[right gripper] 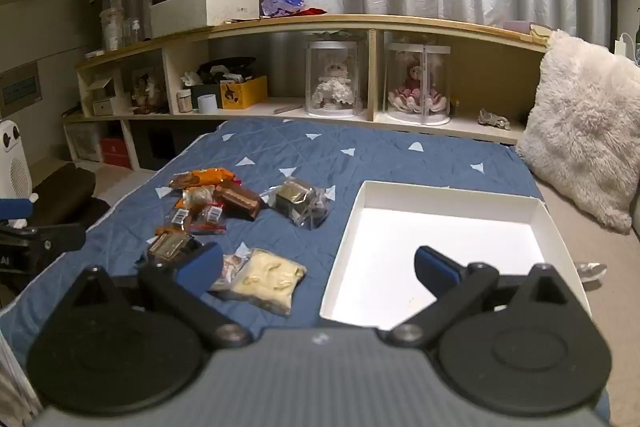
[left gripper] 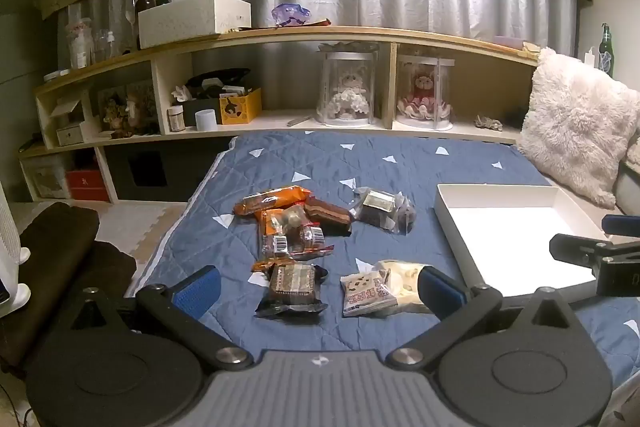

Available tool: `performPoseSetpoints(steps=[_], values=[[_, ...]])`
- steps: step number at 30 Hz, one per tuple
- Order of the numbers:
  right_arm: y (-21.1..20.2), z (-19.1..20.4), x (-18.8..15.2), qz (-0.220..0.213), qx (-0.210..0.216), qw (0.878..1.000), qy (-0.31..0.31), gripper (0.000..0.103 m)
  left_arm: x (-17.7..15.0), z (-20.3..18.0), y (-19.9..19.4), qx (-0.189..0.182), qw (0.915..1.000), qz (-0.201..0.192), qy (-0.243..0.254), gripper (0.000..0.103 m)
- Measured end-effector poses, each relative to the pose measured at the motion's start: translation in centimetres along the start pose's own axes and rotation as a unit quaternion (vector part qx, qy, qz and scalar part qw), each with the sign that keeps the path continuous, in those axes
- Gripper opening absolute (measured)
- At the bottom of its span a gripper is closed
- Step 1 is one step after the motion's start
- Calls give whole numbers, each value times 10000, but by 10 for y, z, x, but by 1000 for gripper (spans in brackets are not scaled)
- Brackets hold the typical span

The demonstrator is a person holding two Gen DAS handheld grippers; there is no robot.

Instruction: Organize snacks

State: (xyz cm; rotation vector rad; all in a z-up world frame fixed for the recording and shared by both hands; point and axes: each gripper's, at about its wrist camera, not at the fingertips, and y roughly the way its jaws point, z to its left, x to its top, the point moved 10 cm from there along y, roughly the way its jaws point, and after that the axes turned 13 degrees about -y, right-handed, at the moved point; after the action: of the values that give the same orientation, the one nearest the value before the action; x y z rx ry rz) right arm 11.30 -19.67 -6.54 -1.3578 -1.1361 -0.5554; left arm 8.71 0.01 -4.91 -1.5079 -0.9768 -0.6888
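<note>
On the blue quilt (left gripper: 280, 163) lies a loose heap of wrapped snacks, with the white tray (left gripper: 452, 211) bare to their right; nothing has gone into it yet, so the sorting looks barely begun. Each packet should be light, crinkly and slippery, the film giving way under the pads and the biscuits inside liable to crack, so a gentle pinch across a sealed edge or the narrow width seems wisest. Just ahead of the left gripper (left gripper: 320, 291), at twelve o'clock between its wide-spread fingers, sits the dark-wrapped biscuit pack (left gripper: 291, 287), with the white printed packet (left gripper: 368, 293) at about one o'clock. The right gripper (right gripper: 318, 269) is also spread wide and holds nothing; the pale yellow pouch (right gripper: 270, 279) lies at about eleven o'clock from it, the tray at one o'clock. Orange wrappers (left gripper: 272, 201) and a clear bag (left gripper: 382, 209) lie farther off
</note>
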Motion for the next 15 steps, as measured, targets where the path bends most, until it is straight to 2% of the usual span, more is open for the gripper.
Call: performPoseSetpoints(steps=[15], values=[[-1, -2, 2, -24, -12, 10000, -18, 102, -3, 0, 2, 16, 10000, 35, -21, 103]])
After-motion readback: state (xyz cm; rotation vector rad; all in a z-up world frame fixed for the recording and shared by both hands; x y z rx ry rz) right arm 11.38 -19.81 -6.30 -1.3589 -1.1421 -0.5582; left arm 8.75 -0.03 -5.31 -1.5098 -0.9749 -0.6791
